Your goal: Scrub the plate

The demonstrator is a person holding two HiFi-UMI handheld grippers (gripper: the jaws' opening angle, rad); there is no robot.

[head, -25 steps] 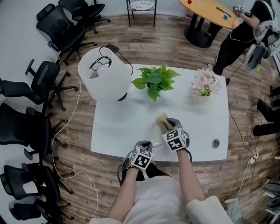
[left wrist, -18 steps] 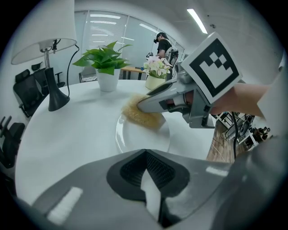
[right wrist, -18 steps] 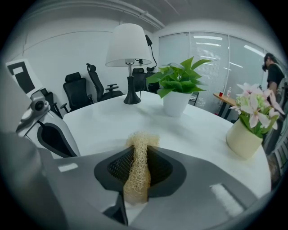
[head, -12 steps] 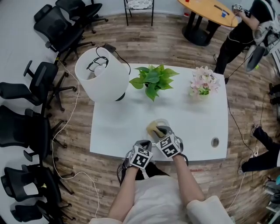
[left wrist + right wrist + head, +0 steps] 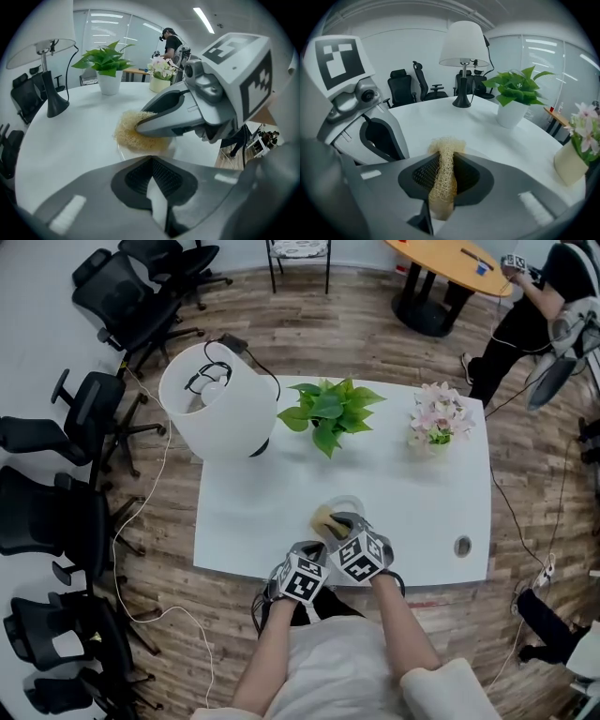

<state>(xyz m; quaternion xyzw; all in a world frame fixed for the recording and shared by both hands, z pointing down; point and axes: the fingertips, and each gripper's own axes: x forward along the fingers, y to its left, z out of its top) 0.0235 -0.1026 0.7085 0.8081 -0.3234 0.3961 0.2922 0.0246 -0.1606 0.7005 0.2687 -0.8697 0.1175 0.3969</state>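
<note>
A clear round plate point(image 5: 349, 507) lies on the white table point(image 5: 253, 512) near its front edge. My left gripper point(image 5: 317, 552) is shut on the plate's near rim; in the left gripper view a white strip of rim point(image 5: 157, 206) sits pinched between the jaws of the left gripper point(image 5: 155, 194). My right gripper point(image 5: 337, 524) is shut on a tan mesh scrubber point(image 5: 325, 517) and presses it on the plate's left part point(image 5: 140, 151). The scrubber point(image 5: 444, 171) stands between the right gripper's point(image 5: 443, 190) jaws, and the scrubber point(image 5: 133, 133) spreads over the plate.
A white lamp point(image 5: 220, 399), a potted green plant point(image 5: 328, 413) and a vase of pink flowers point(image 5: 436, 423) stand along the table's far side. A cable hole point(image 5: 462, 546) is at the front right. Office chairs point(image 5: 56, 512) line the left; a person point(image 5: 525, 306) stands by a round wooden table point(image 5: 450, 263).
The right gripper has drawn the scrubber left and nearer across the plate, close to the left gripper. The left gripper has stayed on the rim. The person at the back has shifted.
</note>
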